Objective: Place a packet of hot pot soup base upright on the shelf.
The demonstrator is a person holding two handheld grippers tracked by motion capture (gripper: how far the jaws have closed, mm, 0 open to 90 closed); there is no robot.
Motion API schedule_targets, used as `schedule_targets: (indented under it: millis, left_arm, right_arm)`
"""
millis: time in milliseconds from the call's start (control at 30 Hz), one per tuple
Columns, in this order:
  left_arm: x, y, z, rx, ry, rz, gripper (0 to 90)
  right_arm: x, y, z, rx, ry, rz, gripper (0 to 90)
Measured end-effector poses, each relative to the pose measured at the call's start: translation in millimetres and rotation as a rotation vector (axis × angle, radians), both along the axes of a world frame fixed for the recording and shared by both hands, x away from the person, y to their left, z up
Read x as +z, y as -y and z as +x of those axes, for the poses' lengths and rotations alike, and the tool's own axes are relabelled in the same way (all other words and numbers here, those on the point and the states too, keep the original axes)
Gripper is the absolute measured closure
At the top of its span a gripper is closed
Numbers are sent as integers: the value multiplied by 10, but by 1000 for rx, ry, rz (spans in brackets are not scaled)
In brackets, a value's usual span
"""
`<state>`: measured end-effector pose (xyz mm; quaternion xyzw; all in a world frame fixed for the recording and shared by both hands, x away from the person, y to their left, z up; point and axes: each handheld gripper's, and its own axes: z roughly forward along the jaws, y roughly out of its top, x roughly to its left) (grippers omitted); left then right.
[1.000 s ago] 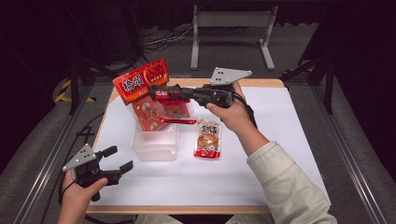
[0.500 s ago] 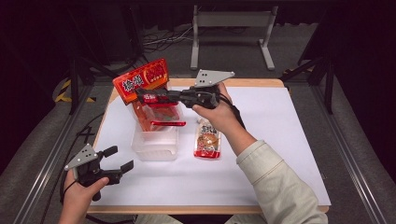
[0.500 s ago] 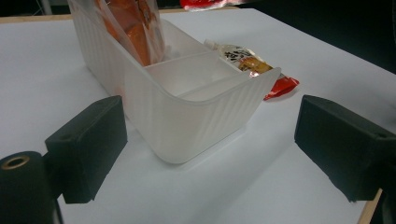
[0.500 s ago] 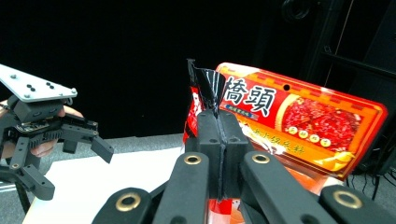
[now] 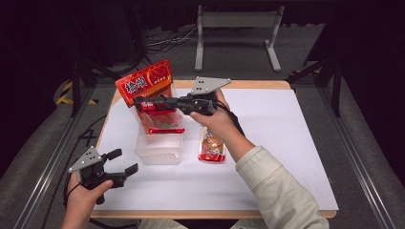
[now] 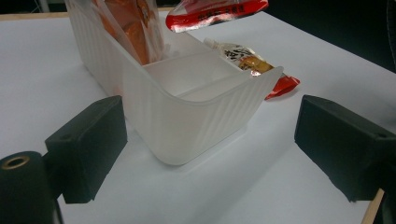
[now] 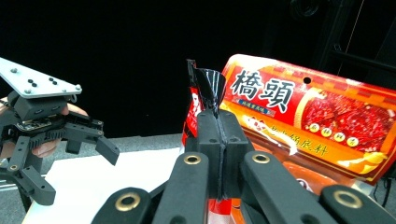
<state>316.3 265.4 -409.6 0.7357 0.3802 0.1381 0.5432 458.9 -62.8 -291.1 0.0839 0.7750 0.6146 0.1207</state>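
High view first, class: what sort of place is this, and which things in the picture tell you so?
Probably a lab or recording studio, not a home: a white-topped table ringed by dark curtains, metal rails along the floor, loose cables and a metal stand behind.

Lab: white table, metal frame rails, floor cables, dark surround

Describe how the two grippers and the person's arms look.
Both grippers are black. The left gripper has blocky rectangular jaw pads and a grey three-cornered plate on top. The right gripper has long black linkage arms with brass-coloured rivets, a grey plate with small dark screw heads, and a black cable running along the wrist. The right arm wears a pale beige sleeve with a buttoned cuff; no sleeve shows at the left wrist.
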Motion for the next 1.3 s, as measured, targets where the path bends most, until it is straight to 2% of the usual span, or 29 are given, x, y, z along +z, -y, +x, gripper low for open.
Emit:
schedule_targets:
  millis: [433, 1300]
  left_arm:
    - [1, 16, 1, 4, -2, -2, 102]
    - [-25, 33, 1, 4, -11, -3, 102]
  right_arm:
    - [-241, -104, 18, 21, -42, 11, 900]
    - [-600, -260, 56, 16, -95, -16, 896]
